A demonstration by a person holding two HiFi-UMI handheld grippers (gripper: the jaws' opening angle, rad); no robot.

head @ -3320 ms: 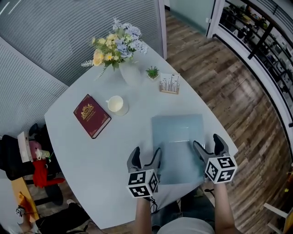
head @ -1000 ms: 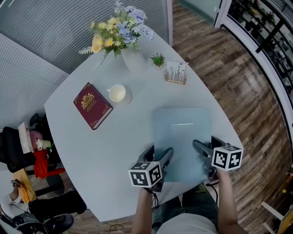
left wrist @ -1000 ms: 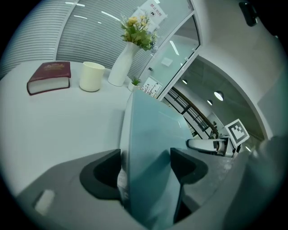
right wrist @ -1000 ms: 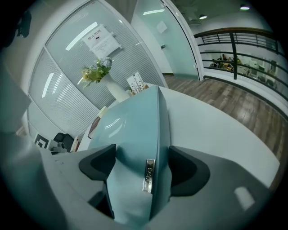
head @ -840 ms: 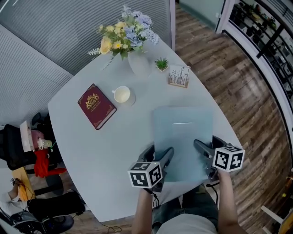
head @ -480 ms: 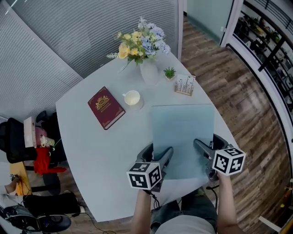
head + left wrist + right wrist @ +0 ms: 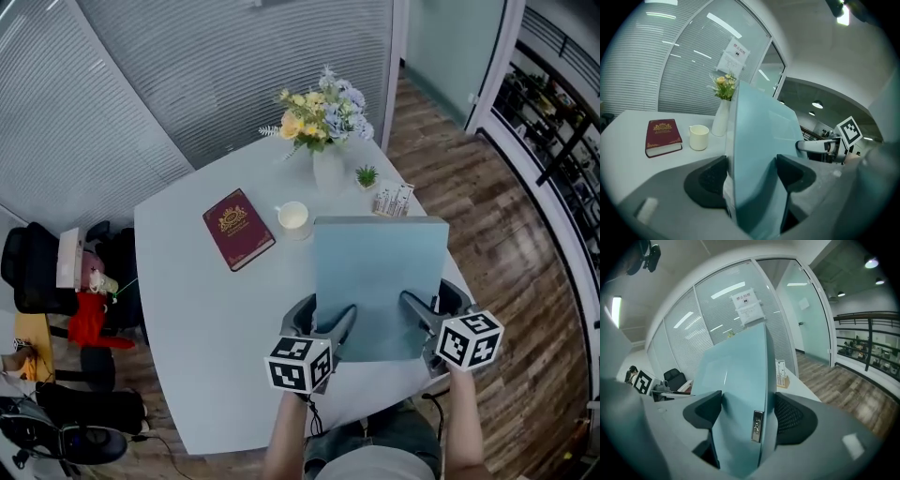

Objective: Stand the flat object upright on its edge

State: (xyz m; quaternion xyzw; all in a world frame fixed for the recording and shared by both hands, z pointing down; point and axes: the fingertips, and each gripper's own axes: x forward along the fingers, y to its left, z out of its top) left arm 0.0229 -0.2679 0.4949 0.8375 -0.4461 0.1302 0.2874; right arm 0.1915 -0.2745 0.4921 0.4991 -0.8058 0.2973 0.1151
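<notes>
A flat pale-blue case (image 7: 380, 281) is tilted up off the white table (image 7: 197, 319), its far edge raised toward me. My left gripper (image 7: 325, 323) is shut on its left near edge and my right gripper (image 7: 424, 314) is shut on its right near edge. From the left gripper view the case (image 7: 754, 154) fills the space between the jaws and rises steeply. The right gripper view shows the case (image 7: 740, 399) clamped the same way, with a small metal latch (image 7: 757, 426) on its edge. Whether its near edge touches the table is hidden.
A dark red book (image 7: 238, 229) and a cream cup (image 7: 293, 217) lie on the left half of the table. A white vase of flowers (image 7: 323, 131), a tiny potted plant (image 7: 367, 176) and a small card holder (image 7: 393, 201) stand at the far edge. Black chairs (image 7: 37, 272) stand left.
Both grippers have closed on the case and lifted its far edge off the table, tilting it from flat toward upright. The head view has pulled back and upward.
</notes>
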